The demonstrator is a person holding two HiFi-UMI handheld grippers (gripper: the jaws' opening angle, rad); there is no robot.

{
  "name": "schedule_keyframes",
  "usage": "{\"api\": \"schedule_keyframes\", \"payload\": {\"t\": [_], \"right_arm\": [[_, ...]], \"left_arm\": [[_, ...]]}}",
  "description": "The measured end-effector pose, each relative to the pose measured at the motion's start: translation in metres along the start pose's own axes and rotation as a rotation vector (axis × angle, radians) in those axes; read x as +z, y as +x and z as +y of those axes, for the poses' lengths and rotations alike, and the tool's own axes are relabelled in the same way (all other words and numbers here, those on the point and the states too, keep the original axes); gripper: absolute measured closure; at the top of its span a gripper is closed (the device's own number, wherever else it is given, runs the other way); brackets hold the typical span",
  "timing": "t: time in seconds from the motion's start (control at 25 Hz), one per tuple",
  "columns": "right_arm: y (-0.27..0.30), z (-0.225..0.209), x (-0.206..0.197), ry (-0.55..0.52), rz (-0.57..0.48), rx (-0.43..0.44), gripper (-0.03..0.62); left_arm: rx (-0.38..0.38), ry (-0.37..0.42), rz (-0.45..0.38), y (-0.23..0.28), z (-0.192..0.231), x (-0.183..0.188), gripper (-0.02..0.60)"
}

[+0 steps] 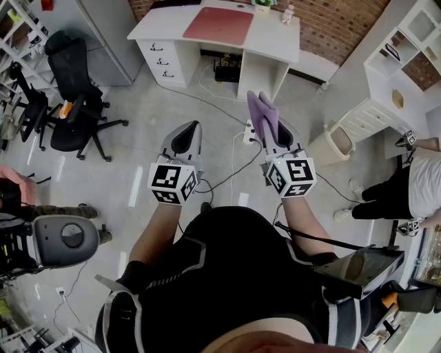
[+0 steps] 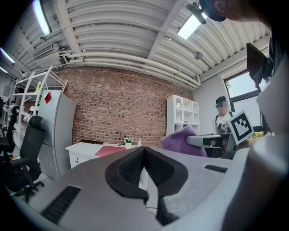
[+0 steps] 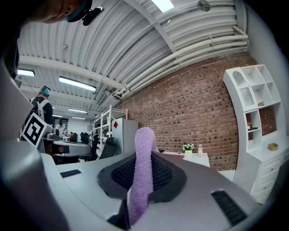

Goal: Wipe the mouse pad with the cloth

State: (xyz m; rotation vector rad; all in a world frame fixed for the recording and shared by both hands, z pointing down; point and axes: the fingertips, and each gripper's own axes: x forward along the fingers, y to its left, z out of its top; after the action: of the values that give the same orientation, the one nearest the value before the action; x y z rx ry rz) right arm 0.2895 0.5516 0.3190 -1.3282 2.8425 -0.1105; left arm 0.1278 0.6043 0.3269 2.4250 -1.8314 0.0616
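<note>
The red mouse pad [image 1: 218, 25] lies on a white desk [image 1: 275, 41] well ahead of me, across open floor; it also shows small in the left gripper view [image 2: 110, 150]. My right gripper [image 1: 267, 131] is shut on a purple cloth [image 1: 262, 112], which stands up between its jaws [image 3: 143, 167] and juts past the tips. The left gripper [image 1: 186, 136] is held level beside it, shut with nothing between its pads [image 2: 143, 155]. Both grippers are held in the air, far short of the desk. From the left gripper view the cloth [image 2: 178, 140] shows at the right.
Black office chairs [image 1: 76, 89] stand at the left. Cables and a power strip [image 1: 244, 134] lie on the floor before the desk, with a beige bin [image 1: 337, 143] to the right. White shelves [image 1: 406, 48] and a person [image 1: 413, 186] are at the right. A small plant [image 1: 262, 4] sits on the desk.
</note>
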Motion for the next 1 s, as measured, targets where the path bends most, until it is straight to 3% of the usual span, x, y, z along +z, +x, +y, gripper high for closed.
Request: {"api": "schedule_keyframes", "payload": {"t": [0.52, 1.0], "right_arm": [[0.011, -0.001, 0.001, 0.005, 0.001, -0.011, 0.536], [0.039, 0.019, -0.008, 0.023, 0.005, -0.023, 0.536]], "left_arm": [[0.019, 0.008, -0.009, 0.001, 0.011, 0.006, 0.578], [-0.020, 0.012, 0.019, -0.010, 0.036, -0.009, 0.578]]}}
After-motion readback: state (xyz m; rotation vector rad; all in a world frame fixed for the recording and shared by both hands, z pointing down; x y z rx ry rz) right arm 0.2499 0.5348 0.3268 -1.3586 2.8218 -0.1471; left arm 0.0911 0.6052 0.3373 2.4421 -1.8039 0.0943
